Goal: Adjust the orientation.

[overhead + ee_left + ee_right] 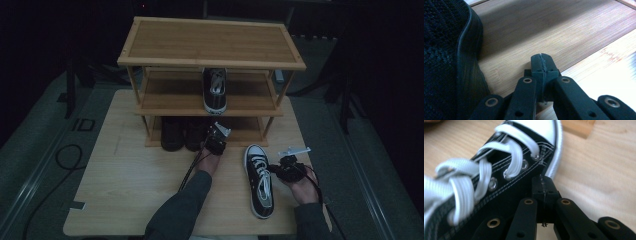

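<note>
Here, taking the wooden shoe rack (210, 45) as the landmark and reading from left to right, a pair of dark shoes (181, 133) is seen on its bottom shelf. The left gripper (216, 140) is held at that shelf's front edge, just right of the pair, its jaws pressed together on nothing; in the left gripper view the black knit shoe (446, 62) lies just beside them. One black-and-white sneaker (215, 90) is already set on the middle shelf. Its mate, the loose sneaker (259, 179), lies on the table (130, 190) in front of the rack's right half. The right gripper (289, 162) is held against this sneaker's right side, jaws closed and empty, the eyelet row (506, 173) just beside them.

Risk, as judged: with jaws shut, the sneaker can only be nudged, so it may be pushed askew or tipped; a loose lace (466, 190) may be snagged.

No brand or writing can be read on the shoes; faint marks left of the rack are illegible
</note>
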A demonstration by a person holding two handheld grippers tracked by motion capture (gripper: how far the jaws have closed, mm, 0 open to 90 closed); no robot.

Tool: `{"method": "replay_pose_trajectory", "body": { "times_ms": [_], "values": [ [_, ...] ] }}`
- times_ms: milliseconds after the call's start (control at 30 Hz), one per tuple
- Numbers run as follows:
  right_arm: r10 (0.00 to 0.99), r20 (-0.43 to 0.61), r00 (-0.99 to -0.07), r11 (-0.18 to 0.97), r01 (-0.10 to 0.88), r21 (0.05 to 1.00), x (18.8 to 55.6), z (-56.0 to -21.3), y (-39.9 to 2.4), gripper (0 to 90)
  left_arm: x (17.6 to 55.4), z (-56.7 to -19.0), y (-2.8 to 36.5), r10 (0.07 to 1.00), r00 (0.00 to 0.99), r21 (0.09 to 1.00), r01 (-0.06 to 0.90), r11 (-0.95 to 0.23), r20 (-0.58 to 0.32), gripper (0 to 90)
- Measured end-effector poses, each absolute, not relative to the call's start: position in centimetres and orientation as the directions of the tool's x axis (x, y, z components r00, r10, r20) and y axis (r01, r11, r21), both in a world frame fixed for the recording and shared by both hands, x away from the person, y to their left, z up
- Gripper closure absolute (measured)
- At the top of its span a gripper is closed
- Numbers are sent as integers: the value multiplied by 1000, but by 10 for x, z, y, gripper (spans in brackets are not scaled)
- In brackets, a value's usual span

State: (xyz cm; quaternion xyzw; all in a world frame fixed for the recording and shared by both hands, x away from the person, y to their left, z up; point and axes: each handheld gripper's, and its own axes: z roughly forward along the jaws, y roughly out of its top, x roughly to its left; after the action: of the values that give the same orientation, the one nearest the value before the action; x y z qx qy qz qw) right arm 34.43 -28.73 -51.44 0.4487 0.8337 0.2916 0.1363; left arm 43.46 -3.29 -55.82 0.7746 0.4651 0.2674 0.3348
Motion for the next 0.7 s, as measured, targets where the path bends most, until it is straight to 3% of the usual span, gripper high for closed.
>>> {"method": "replay_pose_trajectory", "body": {
  "times_ms": [367,700],
  "values": [
    [816,32,-577,443,659,608,375,-514,-268,900,435,-558,-33,900,424,768,541,-343,103,900],
    [819,33,-573,410,624,665,352,-488,-275,838,435,-558,-33,900,424,768,541,-342,101,900]
  ]
}}
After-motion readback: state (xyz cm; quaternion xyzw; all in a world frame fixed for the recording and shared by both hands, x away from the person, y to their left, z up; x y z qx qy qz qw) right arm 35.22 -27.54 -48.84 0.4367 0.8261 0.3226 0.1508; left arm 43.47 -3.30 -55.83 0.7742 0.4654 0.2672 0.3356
